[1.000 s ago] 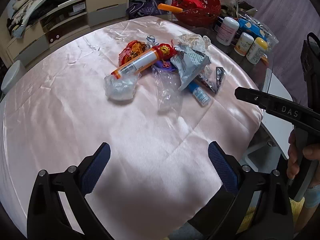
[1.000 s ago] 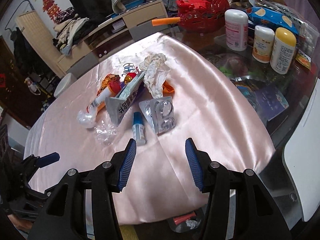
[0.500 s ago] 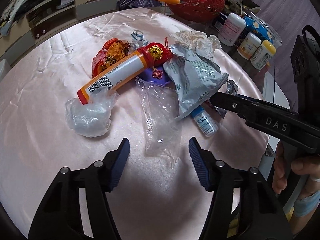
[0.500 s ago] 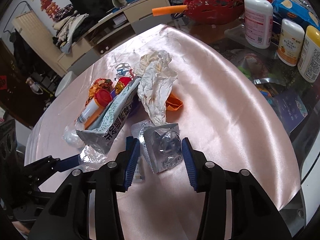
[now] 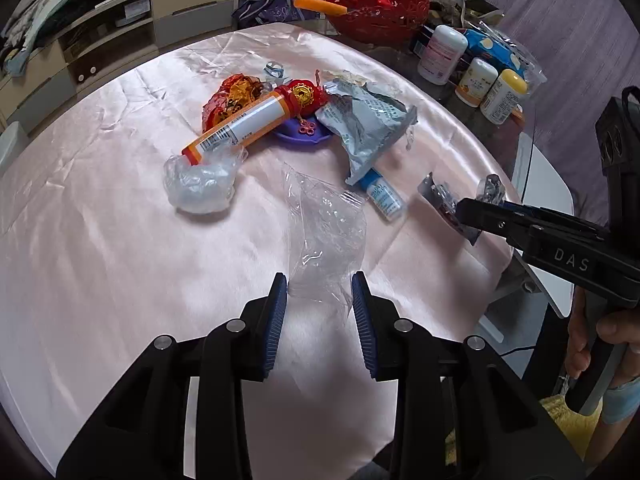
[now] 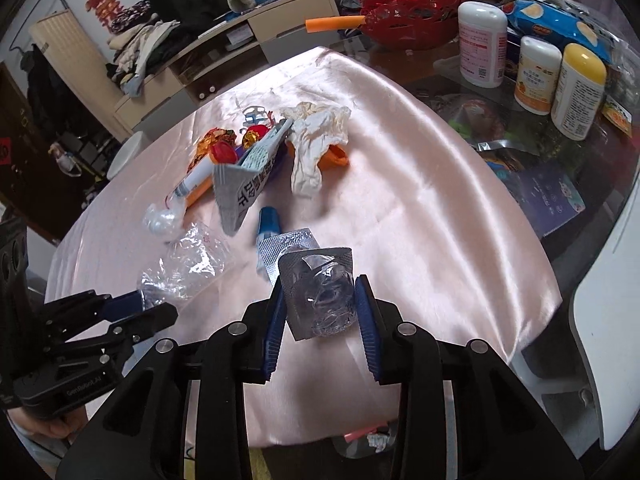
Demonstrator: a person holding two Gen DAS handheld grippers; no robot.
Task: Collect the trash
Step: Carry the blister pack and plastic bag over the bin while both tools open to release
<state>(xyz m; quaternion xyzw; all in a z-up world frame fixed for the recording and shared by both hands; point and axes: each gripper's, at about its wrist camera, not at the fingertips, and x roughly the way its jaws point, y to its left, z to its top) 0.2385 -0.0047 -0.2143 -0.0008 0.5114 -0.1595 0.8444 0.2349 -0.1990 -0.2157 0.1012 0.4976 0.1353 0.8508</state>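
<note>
Trash scattered mid-desk (image 5: 120,260): clear plastic bag (image 5: 326,232) flimsy, slippery, pinched at near edge by left gripper (image 5: 319,292) fingers, just closing; stiff crinkly blister pack (image 6: 320,292) clamped across sides between right gripper (image 6: 320,296) fingers, likewise closing

Crumpled clear bag (image 5: 326,236) and silver blister pack (image 6: 320,292), perhaps lifted.
</note>
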